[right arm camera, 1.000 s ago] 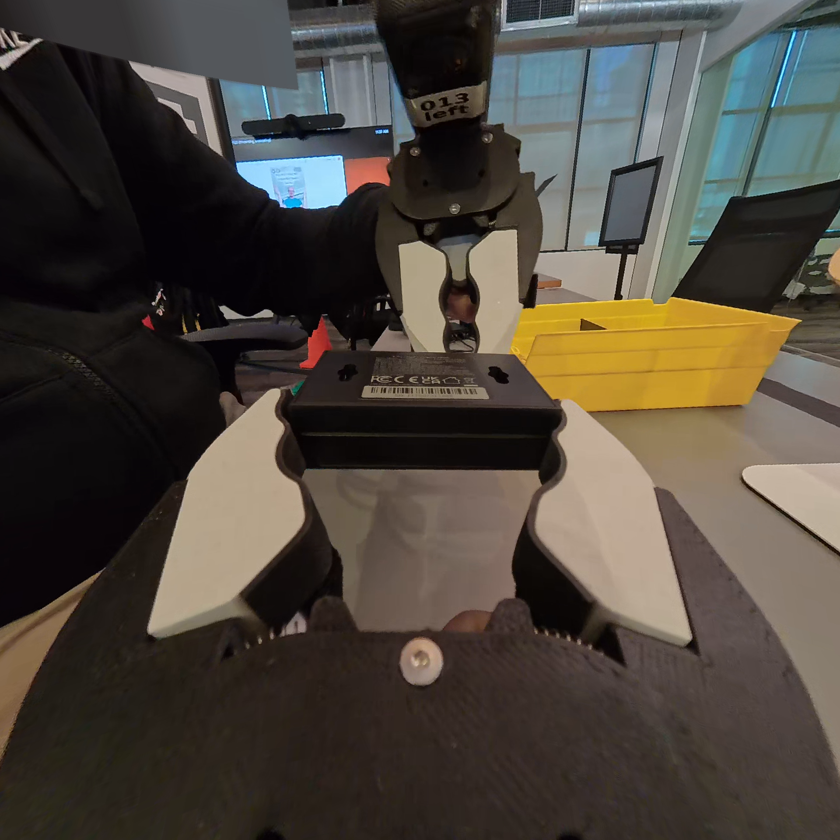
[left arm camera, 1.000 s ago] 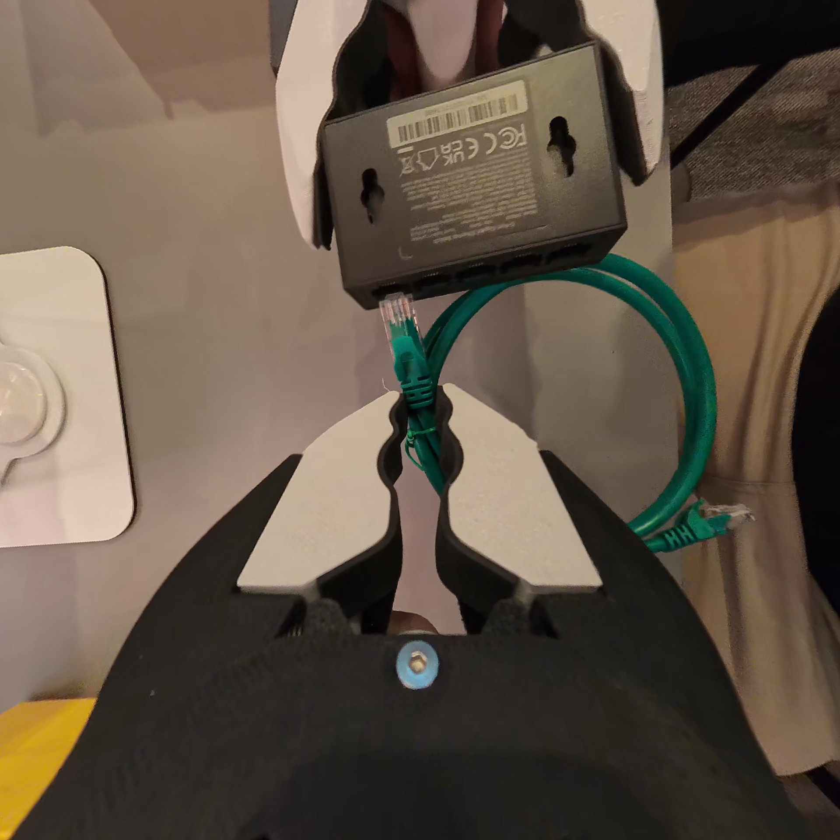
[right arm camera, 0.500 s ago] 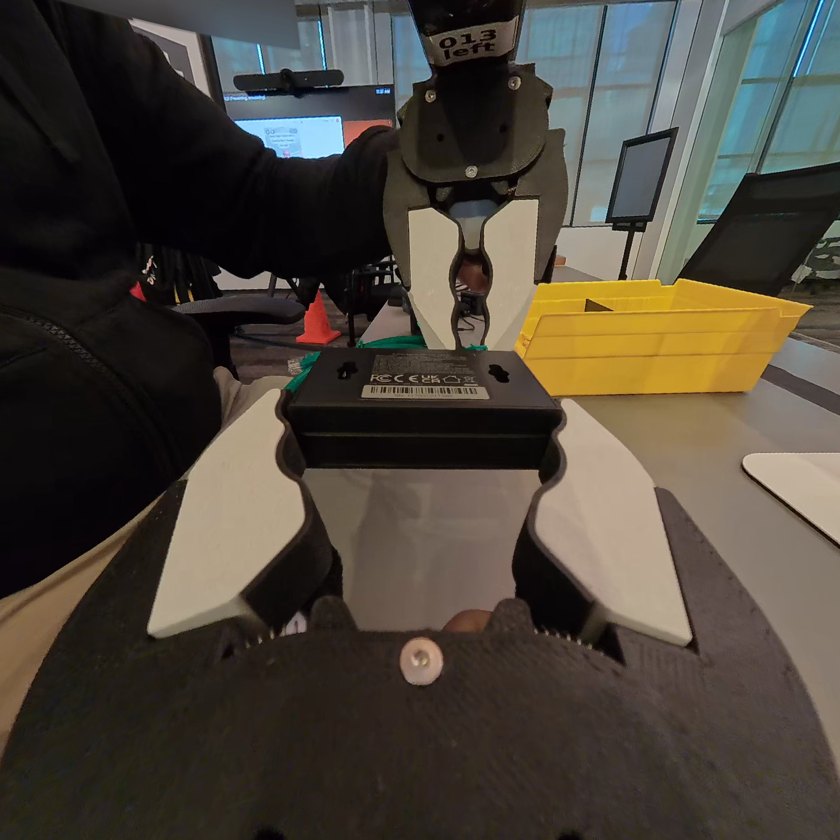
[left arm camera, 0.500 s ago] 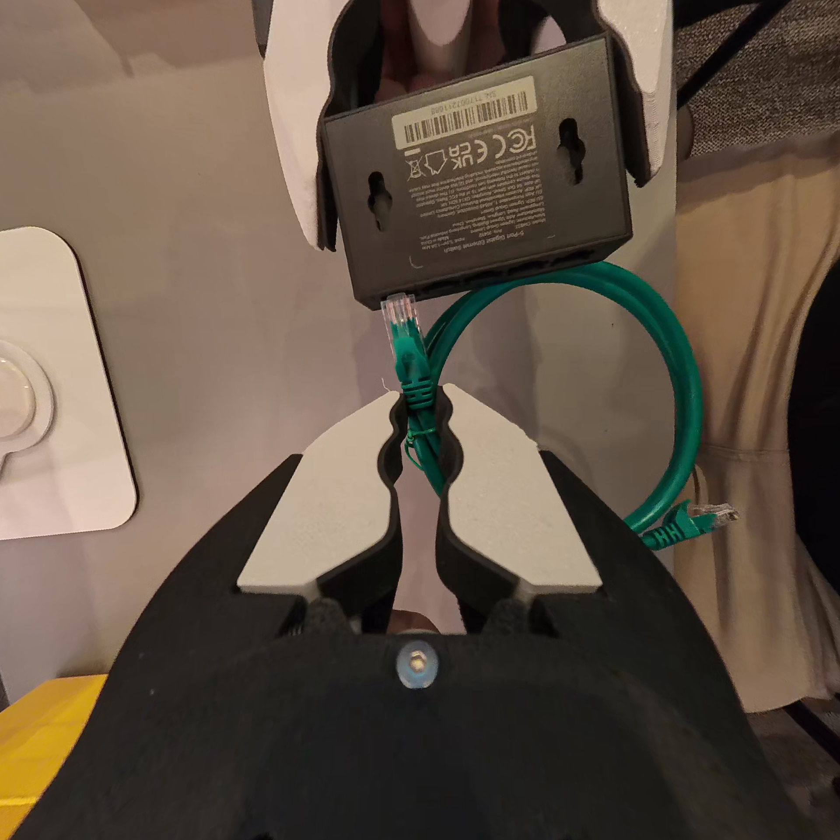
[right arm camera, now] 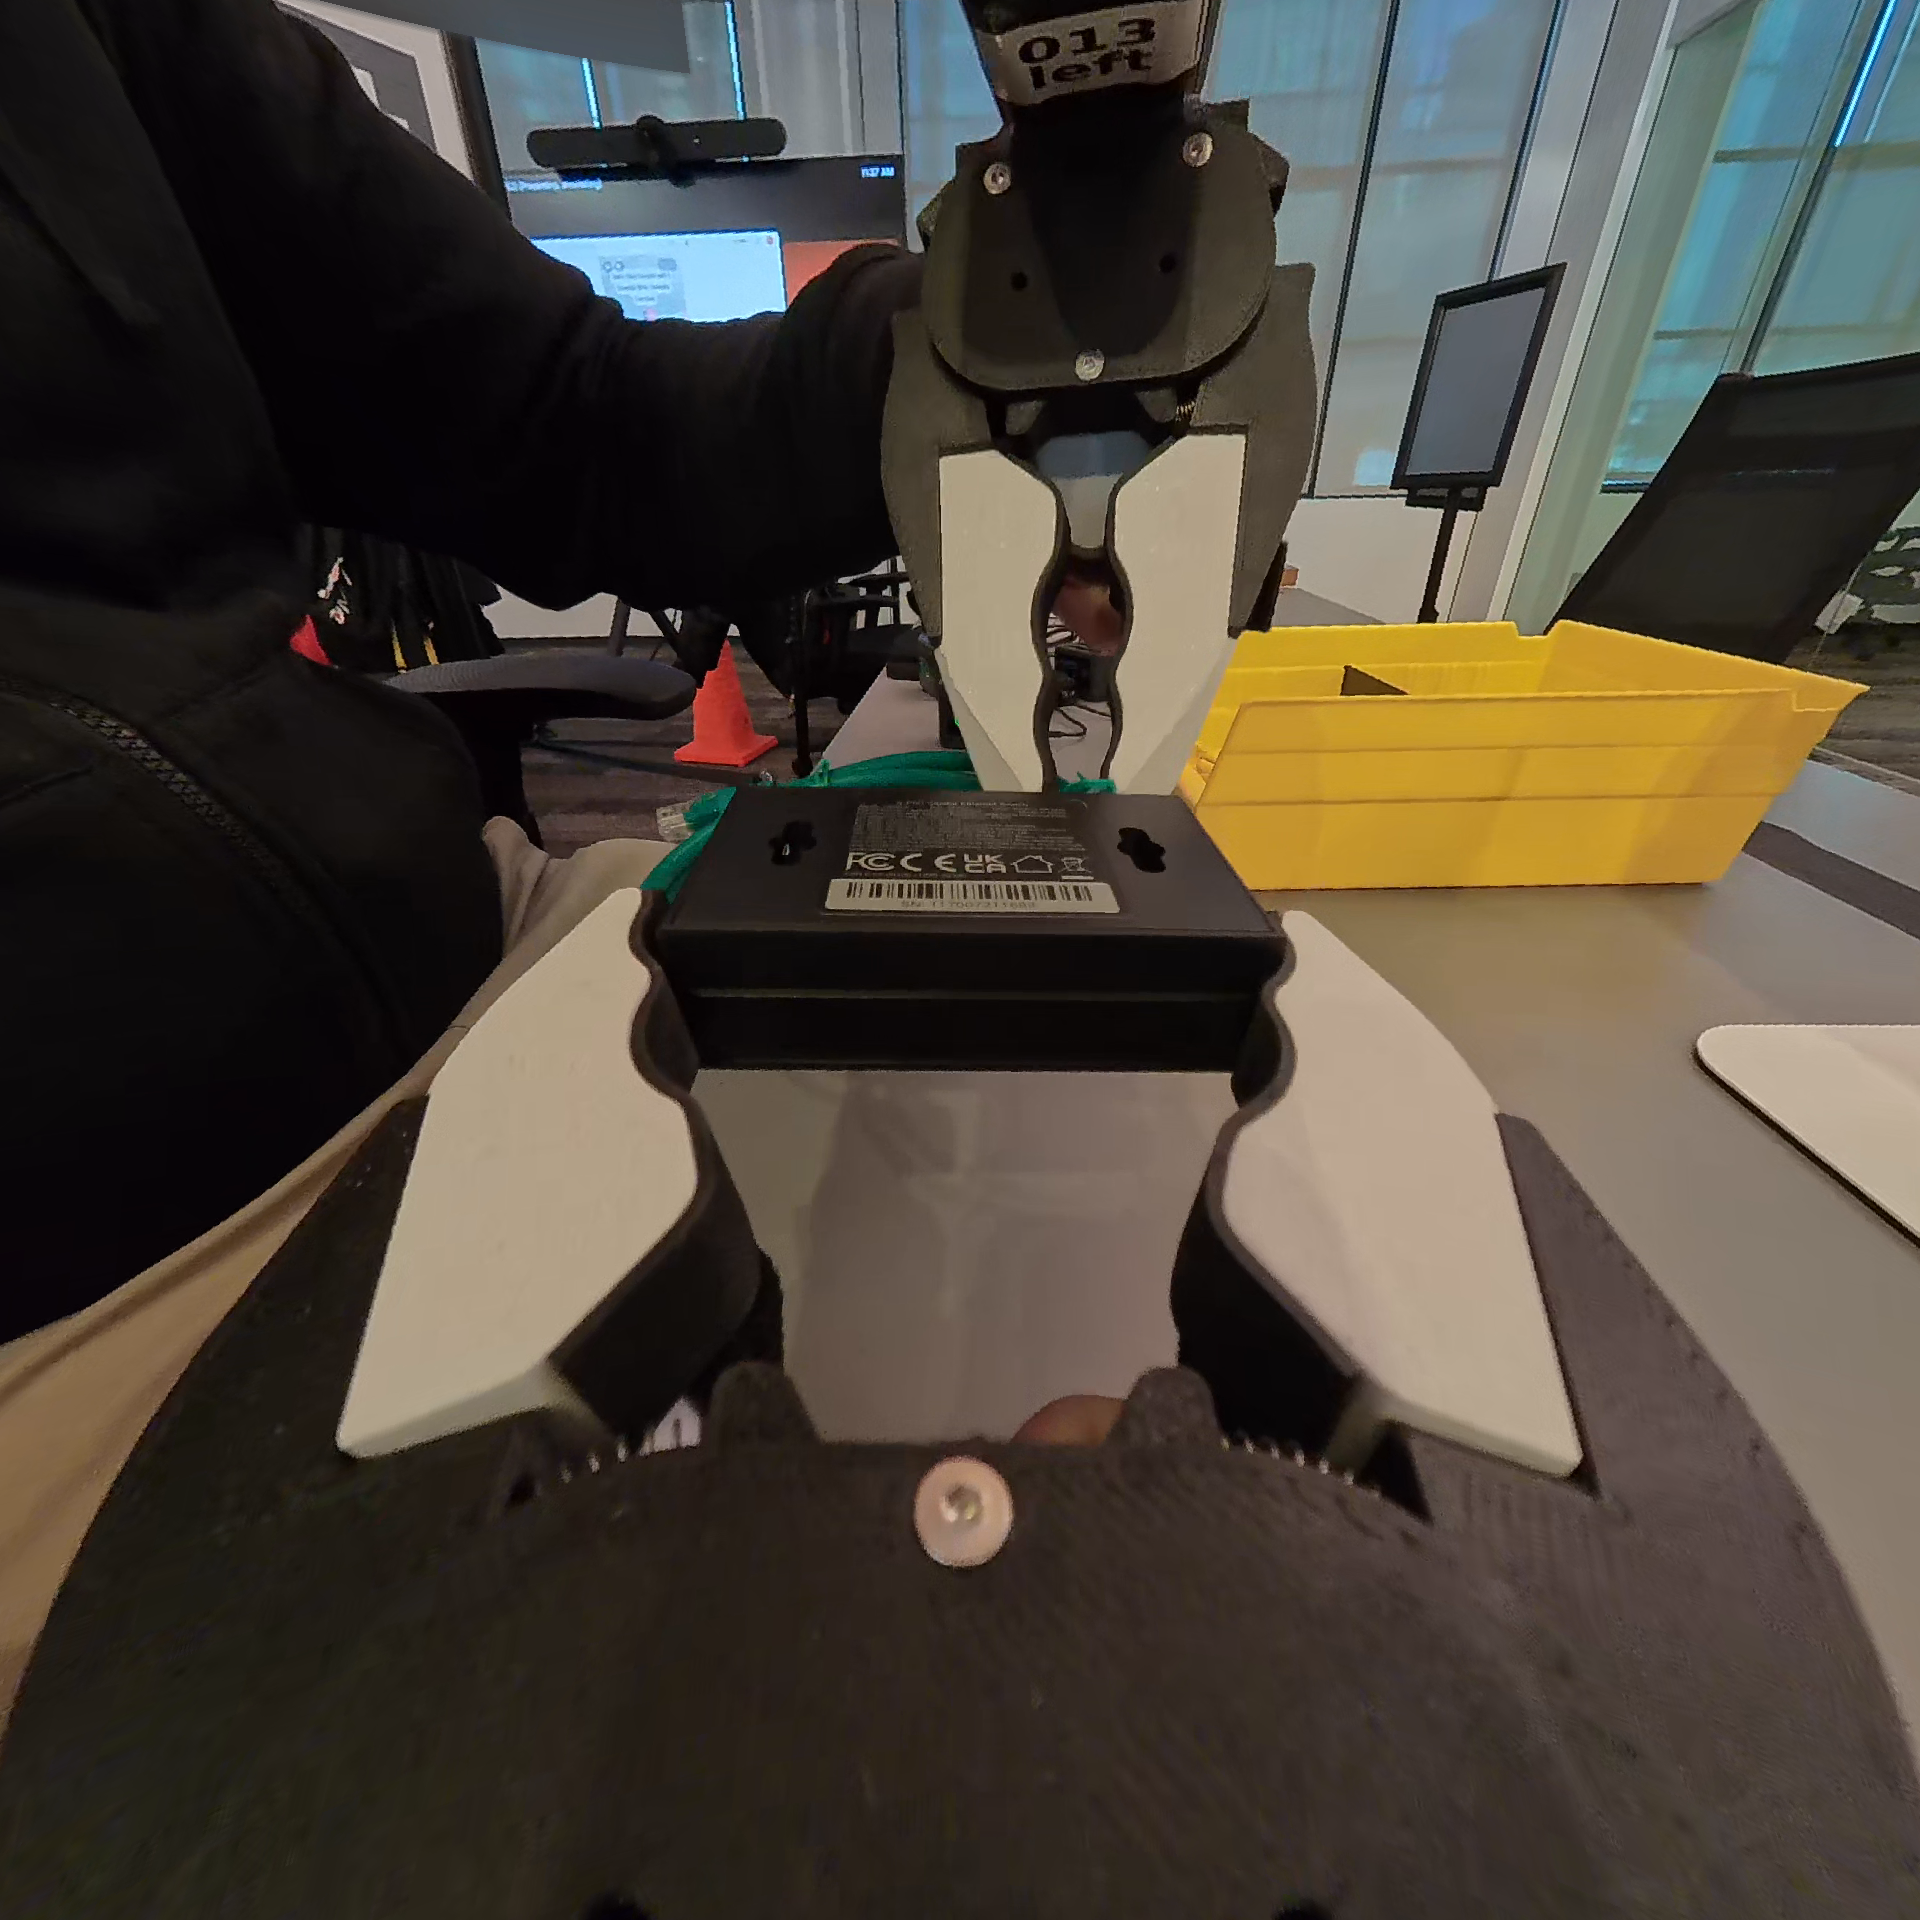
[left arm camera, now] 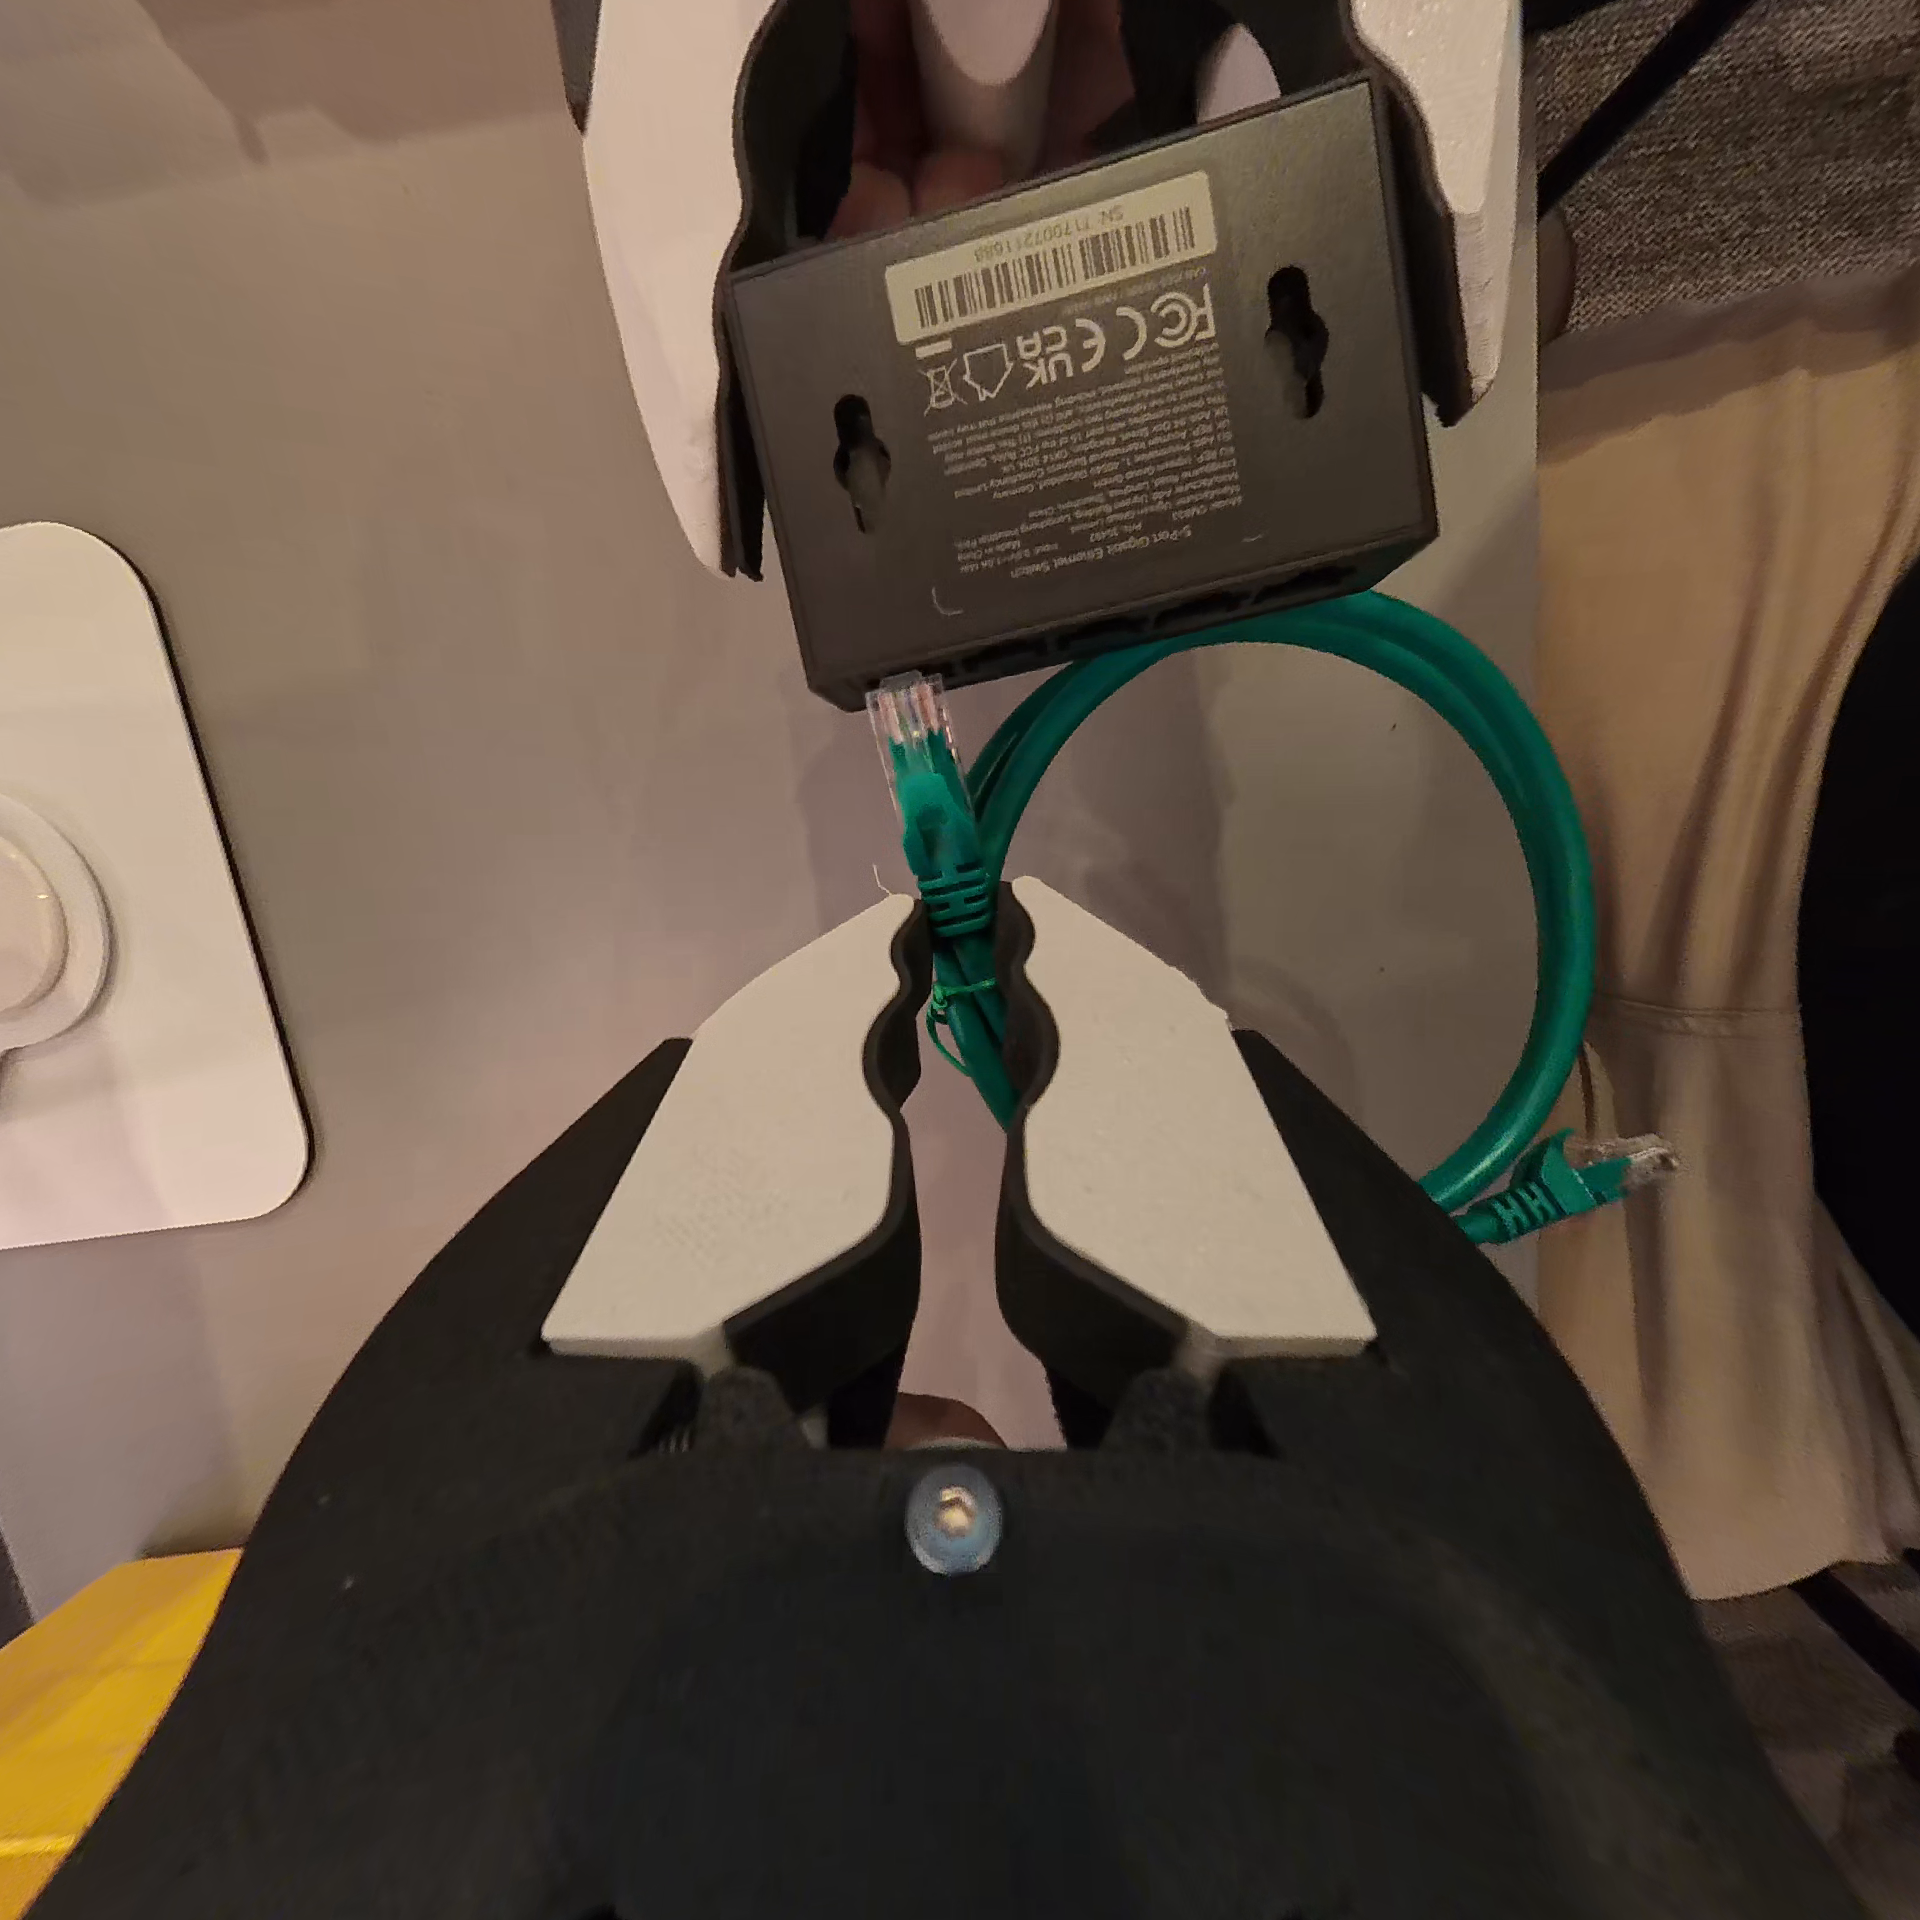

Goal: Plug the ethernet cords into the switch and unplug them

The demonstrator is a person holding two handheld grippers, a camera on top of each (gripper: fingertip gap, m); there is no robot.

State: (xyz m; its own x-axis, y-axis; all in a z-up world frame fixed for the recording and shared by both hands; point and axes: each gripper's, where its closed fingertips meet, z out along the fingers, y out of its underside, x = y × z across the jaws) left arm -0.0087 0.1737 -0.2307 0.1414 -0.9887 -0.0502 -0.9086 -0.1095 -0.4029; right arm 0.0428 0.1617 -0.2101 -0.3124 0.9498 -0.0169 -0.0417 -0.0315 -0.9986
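Note:
My right gripper (right arm camera: 961,997) is shut on the black switch (right arm camera: 961,894) and holds it above the table, underside up. In the left wrist view the switch (left arm camera: 1081,416) sits at the top with its row of ports facing me. My left gripper (left arm camera: 961,904) is shut on the green ethernet cord (left arm camera: 1538,862) just behind its boot. The clear plug (left arm camera: 906,717) touches the mouth of the leftmost port. The cord loops to the right, and its other plug (left arm camera: 1616,1169) hangs free. In the right wrist view the left gripper (right arm camera: 1081,779) stands behind the switch.
A yellow bin (right arm camera: 1496,758) stands on the grey table (right arm camera: 1610,997) at the back right. A white pad (right arm camera: 1829,1101) lies at the right edge; it also shows in the left wrist view (left arm camera: 135,894). A person's dark sleeve (right arm camera: 416,416) fills the left. An orange cone (right arm camera: 722,707) stands on the floor. About 7 centimeters separates my left fingertips from my right.
The switch and the plug have drawn together: the plug tip now meets the leftmost port. In the right wrist view the left gripper has come closer and stands taller.

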